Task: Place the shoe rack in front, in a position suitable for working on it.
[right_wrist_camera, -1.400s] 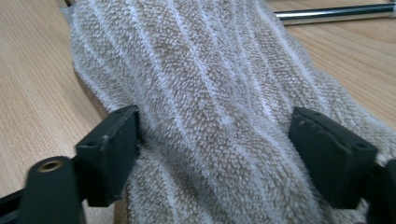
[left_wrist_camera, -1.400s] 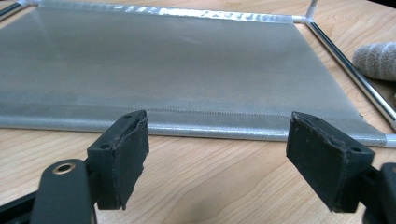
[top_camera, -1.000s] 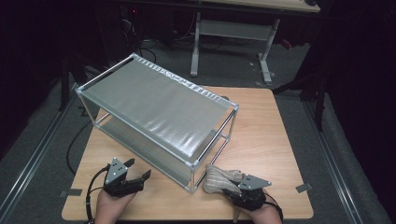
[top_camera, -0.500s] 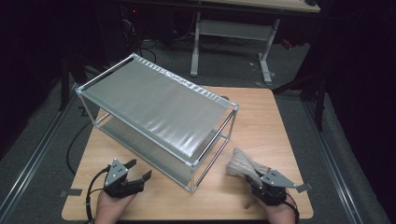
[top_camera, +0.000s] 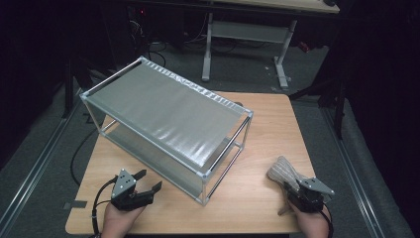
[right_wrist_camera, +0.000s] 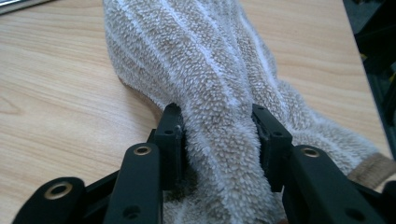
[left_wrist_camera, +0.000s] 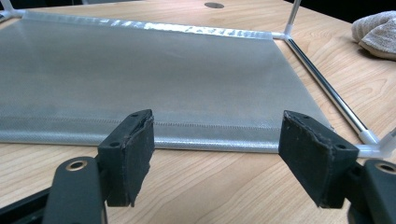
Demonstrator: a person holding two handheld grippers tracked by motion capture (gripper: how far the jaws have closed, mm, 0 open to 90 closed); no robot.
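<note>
Towel (top_camera: 283, 169) lies on wooden table (top_camera: 267, 129), dark room.

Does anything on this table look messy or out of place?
Only small things. The towel lies bunched up near the table's right edge, pinched in the right gripper rather than folded. The shelf rack sits at a slant to the table's edges. Nothing looks spilled or broken.

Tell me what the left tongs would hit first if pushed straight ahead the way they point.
Probably the lower shelf of the rack: the open left tongs point at its near edge, over bare table.
</note>
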